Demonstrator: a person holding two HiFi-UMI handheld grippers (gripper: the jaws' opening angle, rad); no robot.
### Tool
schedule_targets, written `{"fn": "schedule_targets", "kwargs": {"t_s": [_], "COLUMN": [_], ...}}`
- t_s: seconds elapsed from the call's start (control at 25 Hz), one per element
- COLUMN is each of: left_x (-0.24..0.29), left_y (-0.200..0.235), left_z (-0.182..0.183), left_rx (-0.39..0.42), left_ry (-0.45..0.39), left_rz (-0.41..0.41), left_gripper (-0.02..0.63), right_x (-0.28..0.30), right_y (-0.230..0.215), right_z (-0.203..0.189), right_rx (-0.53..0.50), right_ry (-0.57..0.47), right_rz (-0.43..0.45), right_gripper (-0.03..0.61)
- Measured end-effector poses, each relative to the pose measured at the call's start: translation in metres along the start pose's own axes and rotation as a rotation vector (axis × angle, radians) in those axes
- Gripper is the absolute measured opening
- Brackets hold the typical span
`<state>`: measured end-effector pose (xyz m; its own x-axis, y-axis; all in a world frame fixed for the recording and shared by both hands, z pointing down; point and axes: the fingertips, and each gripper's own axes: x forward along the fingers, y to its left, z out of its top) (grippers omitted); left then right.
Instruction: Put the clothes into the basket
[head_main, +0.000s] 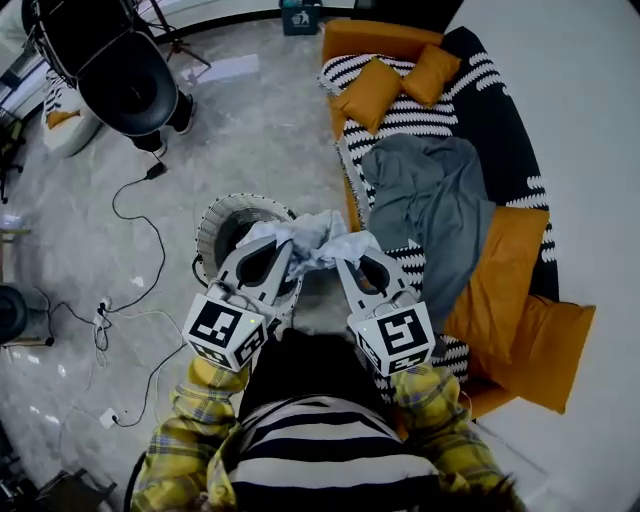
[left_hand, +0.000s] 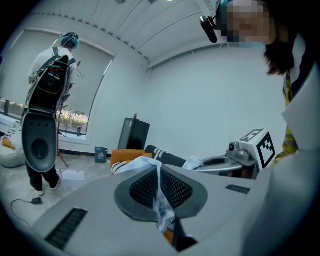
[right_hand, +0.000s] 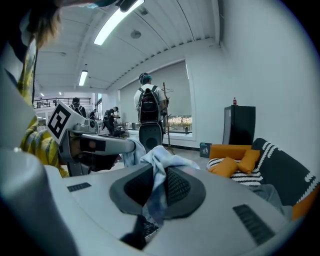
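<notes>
A pale blue-white garment (head_main: 312, 238) hangs bunched between my two grippers, just over the near rim of the round basket (head_main: 222, 219) on the floor. My left gripper (head_main: 284, 247) is shut on its left part; the cloth (left_hand: 161, 195) runs down between the closed jaws in the left gripper view. My right gripper (head_main: 347, 254) is shut on its right part, where the fabric (right_hand: 156, 170) is pinched in the right gripper view. A grey garment (head_main: 430, 200) lies spread on the striped sofa (head_main: 490, 110) to the right.
Orange cushions (head_main: 395, 80) sit on the sofa. A person with a backpack frame (head_main: 120, 70) stands at the far left. Cables (head_main: 140, 250) trail over the floor left of the basket. A small dark bin (head_main: 300, 15) stands at the far edge.
</notes>
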<state>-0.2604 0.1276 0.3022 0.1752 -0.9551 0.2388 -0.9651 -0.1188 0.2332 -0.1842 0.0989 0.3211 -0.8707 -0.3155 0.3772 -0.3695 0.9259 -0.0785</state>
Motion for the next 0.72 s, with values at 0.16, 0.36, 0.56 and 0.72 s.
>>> {"fn": "schedule_targets", "kwargs": {"t_s": [0.16, 0.36, 0.56, 0.72], "left_x": [-0.03, -0.06, -0.075, -0.081], "left_y": [0.044, 0.086, 0.115, 0.134], "left_z": [-0.009, -0.024, -0.047, -0.078], "left_rx": [-0.03, -0.077, -0.123, -0.16], "left_ry": [0.009, 0.02, 0.046, 0.098], "left_rz": [0.079, 0.146, 0.186, 0.221], "left_gripper": [0.023, 0.023, 0.023, 0.023], "right_x": [0.037, 0.074, 0.101, 0.119], "right_y": [0.033, 0.066, 0.086, 0.097], "right_z": [0.002, -0.003, -0.018, -0.044], "right_rx": [-0.016, -0.024, -0.021, -0.014], "right_ry": [0.021, 0.055, 0.107, 0.173], "right_rz": [0.07, 0.132, 0.169, 0.191], "right_gripper": [0.05, 0.049, 0.049, 0.049]}}
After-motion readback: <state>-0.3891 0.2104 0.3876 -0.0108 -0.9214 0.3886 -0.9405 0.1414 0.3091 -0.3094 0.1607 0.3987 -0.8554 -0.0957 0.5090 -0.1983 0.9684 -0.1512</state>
